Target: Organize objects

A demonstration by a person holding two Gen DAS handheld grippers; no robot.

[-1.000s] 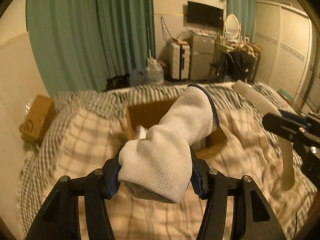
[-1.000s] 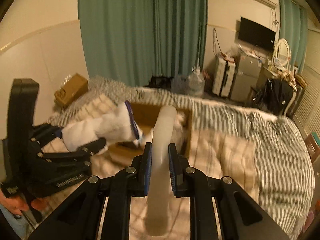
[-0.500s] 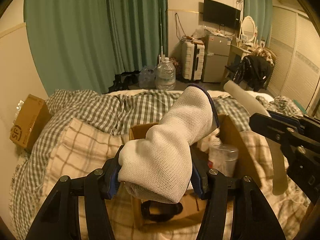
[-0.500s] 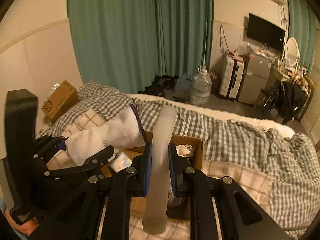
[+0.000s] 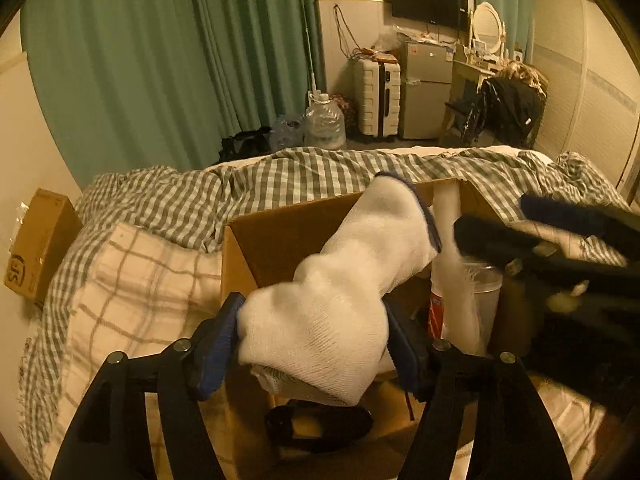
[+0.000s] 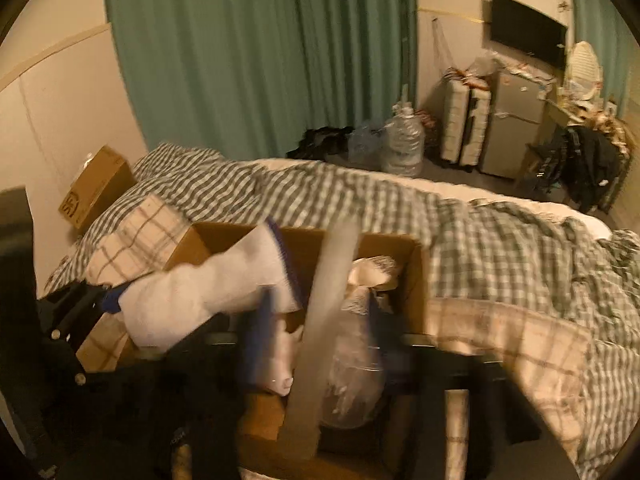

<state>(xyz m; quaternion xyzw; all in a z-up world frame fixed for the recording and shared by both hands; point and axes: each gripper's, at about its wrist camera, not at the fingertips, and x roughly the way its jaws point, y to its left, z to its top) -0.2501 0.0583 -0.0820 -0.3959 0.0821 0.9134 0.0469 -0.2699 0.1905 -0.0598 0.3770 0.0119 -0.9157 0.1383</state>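
Note:
A white sock (image 5: 340, 292) stands up between the blue pads of my left gripper (image 5: 314, 340), just above an open cardboard box (image 5: 276, 232). The jaws are opening, but both pads still touch the sock's sides. In the right wrist view my right gripper (image 6: 316, 344) is blurred and its jaws are opening. A long pale strip (image 6: 332, 312) leans loose between them, its lower end down in the cardboard box (image 6: 416, 280). The strip (image 5: 450, 216) also shows in the left wrist view, with the right gripper (image 5: 560, 248) beside it.
The box lies on a bed with a checked duvet (image 5: 304, 176). Inside it are a clear plastic cup (image 5: 484, 292), a black item (image 5: 320, 424) and crumpled cloth (image 6: 372, 272). A small carton (image 5: 36, 248) sits at the bed's left. A water jug (image 5: 324, 124) stands beyond the bed.
Both grippers came forward and down over the box. The right jaws went from shut on the strip to wide apart, and the strip now tilts. The left jaws widened a little around the sock.

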